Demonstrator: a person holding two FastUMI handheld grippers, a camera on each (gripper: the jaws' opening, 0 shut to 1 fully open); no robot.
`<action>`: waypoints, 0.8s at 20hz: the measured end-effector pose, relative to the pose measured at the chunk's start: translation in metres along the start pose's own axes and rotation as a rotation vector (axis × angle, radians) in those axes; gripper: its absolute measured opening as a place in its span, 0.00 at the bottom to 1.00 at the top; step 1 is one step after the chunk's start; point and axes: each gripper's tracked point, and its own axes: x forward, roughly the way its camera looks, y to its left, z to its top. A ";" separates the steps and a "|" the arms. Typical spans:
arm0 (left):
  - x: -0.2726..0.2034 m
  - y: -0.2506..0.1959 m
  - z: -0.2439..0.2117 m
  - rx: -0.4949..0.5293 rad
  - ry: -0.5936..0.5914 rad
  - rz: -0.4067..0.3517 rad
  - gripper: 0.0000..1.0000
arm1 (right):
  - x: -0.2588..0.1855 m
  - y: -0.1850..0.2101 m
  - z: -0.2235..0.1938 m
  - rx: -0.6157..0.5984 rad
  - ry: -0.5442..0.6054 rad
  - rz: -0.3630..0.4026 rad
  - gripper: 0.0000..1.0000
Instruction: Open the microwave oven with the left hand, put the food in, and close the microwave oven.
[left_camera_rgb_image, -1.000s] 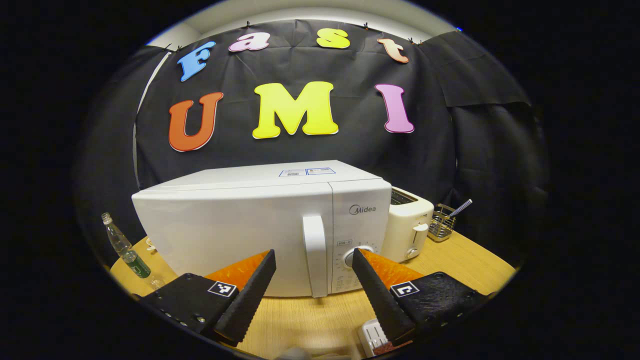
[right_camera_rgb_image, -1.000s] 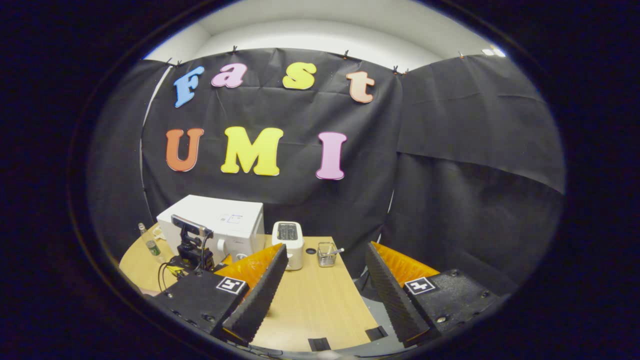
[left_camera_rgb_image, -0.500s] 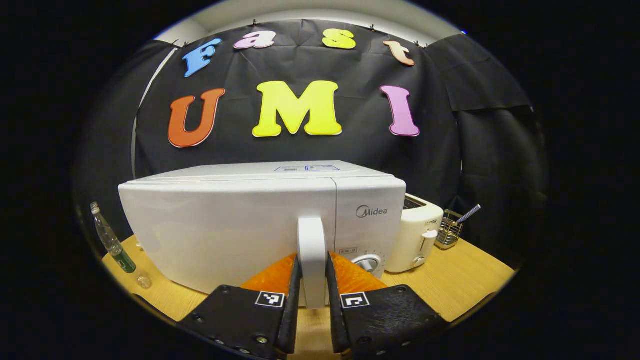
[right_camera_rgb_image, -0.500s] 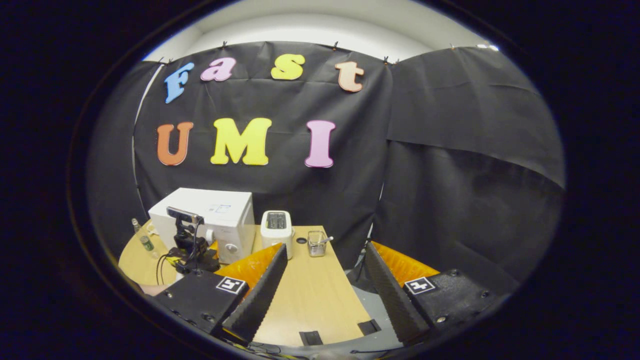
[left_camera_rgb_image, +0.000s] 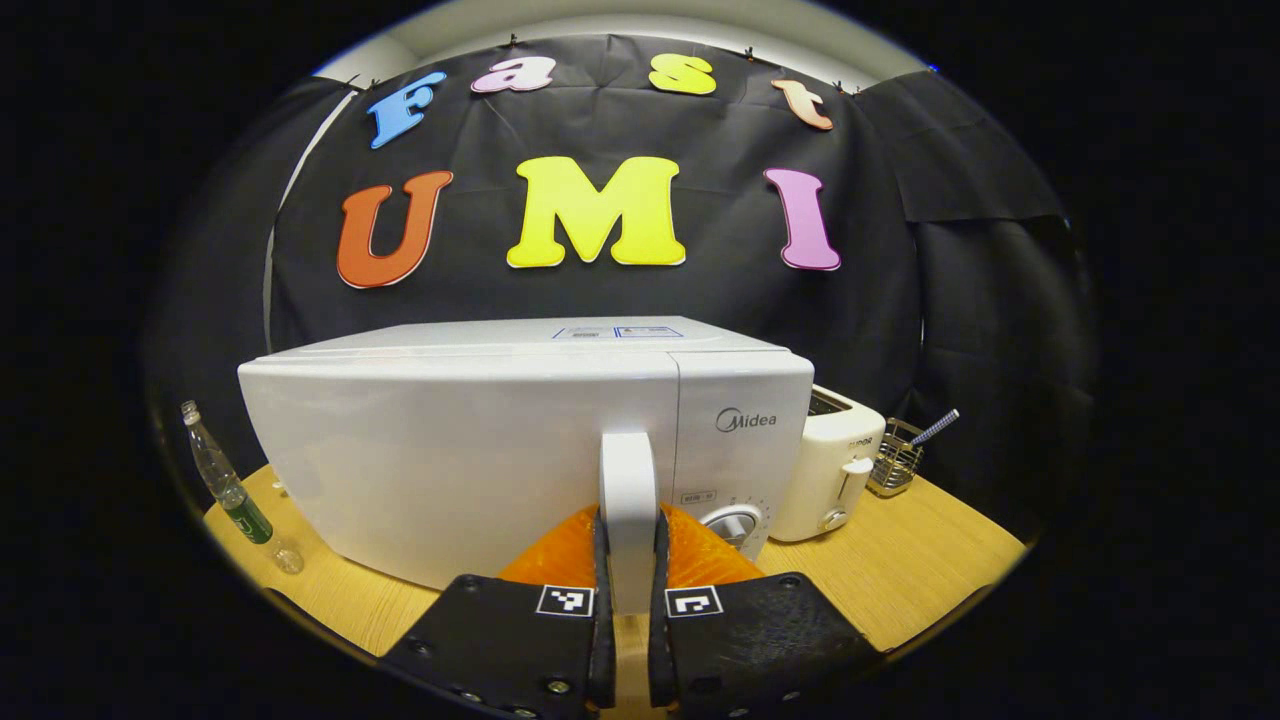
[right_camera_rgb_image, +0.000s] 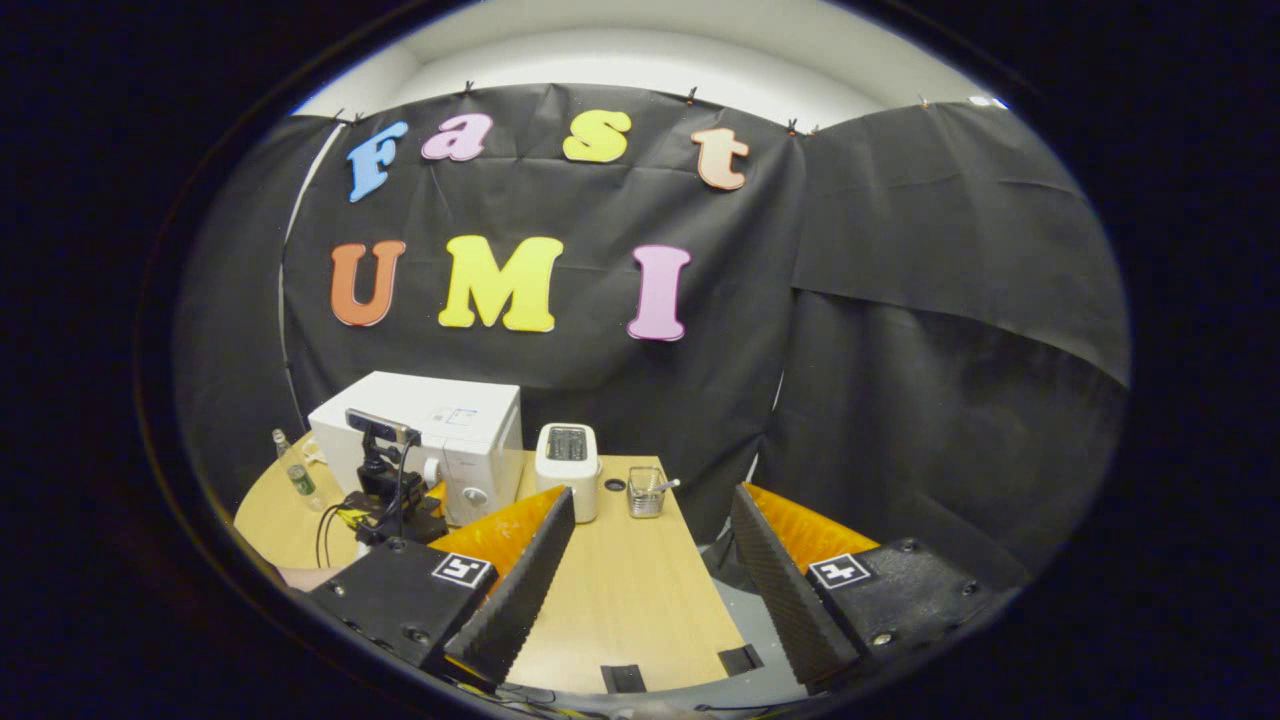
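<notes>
A white microwave oven (left_camera_rgb_image: 460, 440) stands on the wooden table with its door shut. Its upright white door handle (left_camera_rgb_image: 628, 500) runs down between my left gripper's fingers, and my left gripper (left_camera_rgb_image: 629, 560) is shut on the handle's lower part. In the right gripper view the same microwave oven (right_camera_rgb_image: 440, 435) sits far off at the left, with the left gripper (right_camera_rgb_image: 385, 490) and its cables in front of the door. My right gripper (right_camera_rgb_image: 650, 540) hangs open over the near table edge with nothing between its fingers. I see no food in either view.
A white toaster (left_camera_rgb_image: 835, 465) stands right of the microwave, then a wire holder (left_camera_rgb_image: 895, 455) with a striped straw. A clear bottle (left_camera_rgb_image: 225, 490) stands at the table's left edge. The wooden table (right_camera_rgb_image: 620, 590) stretches bare toward my right gripper; grey floor lies beyond its right edge.
My left gripper went from open in front of the door to closed around the handle, moving in closer. The right gripper stayed open, its view shifting only slightly.
</notes>
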 end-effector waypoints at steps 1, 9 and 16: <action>-0.002 0.000 -0.001 -0.004 0.009 -0.003 0.12 | -0.001 0.001 -0.001 0.001 0.000 0.005 1.00; -0.082 0.013 -0.020 0.019 0.018 -0.033 0.12 | 0.003 0.026 -0.015 -0.023 0.015 0.078 1.00; -0.148 0.048 -0.035 0.024 0.065 0.001 0.12 | 0.003 0.064 -0.022 -0.011 0.021 0.168 1.00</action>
